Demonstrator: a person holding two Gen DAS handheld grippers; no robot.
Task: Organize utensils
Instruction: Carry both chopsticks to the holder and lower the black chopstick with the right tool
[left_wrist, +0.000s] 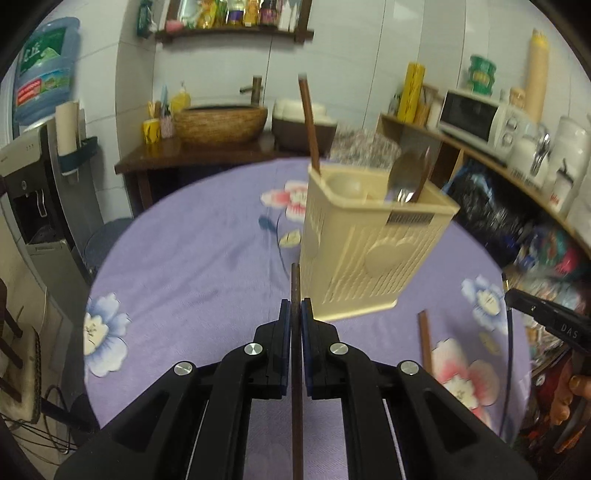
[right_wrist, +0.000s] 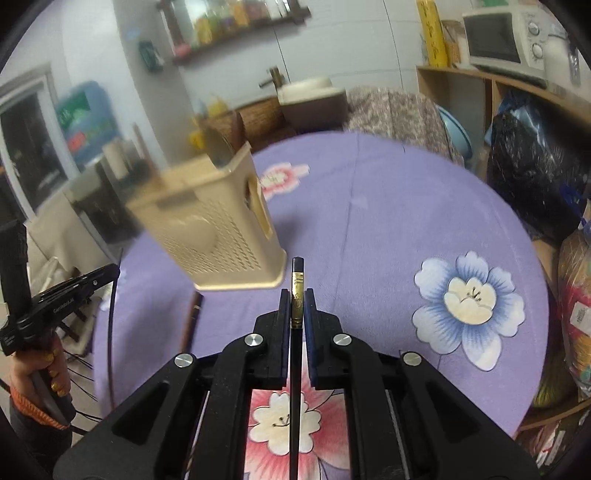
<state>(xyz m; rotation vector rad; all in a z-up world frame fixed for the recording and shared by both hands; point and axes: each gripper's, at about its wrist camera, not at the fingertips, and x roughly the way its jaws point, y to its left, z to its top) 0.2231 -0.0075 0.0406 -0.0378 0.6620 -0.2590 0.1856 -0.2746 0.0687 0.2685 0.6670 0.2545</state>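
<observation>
The left gripper's (left_wrist: 295, 314) fingers pinch a thin brown chopstick (left_wrist: 296, 288) at lower centre. The right gripper's (right_wrist: 297, 308) fingers pinch a black chopstick (right_wrist: 297, 273) with a gold band near its tip. Above each stands a cream perforated holder (left_wrist: 369, 236), blurred, holding a brown chopstick and spoon, on the purple floral surface (left_wrist: 192, 273).

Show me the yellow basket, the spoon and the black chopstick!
Yellow basket (left_wrist: 373, 254): left wrist view, on its holed front wall.
Spoon (left_wrist: 408, 173): left wrist view, on its bowl sticking up.
Black chopstick (right_wrist: 297, 291): right wrist view, on its gold band.
</observation>
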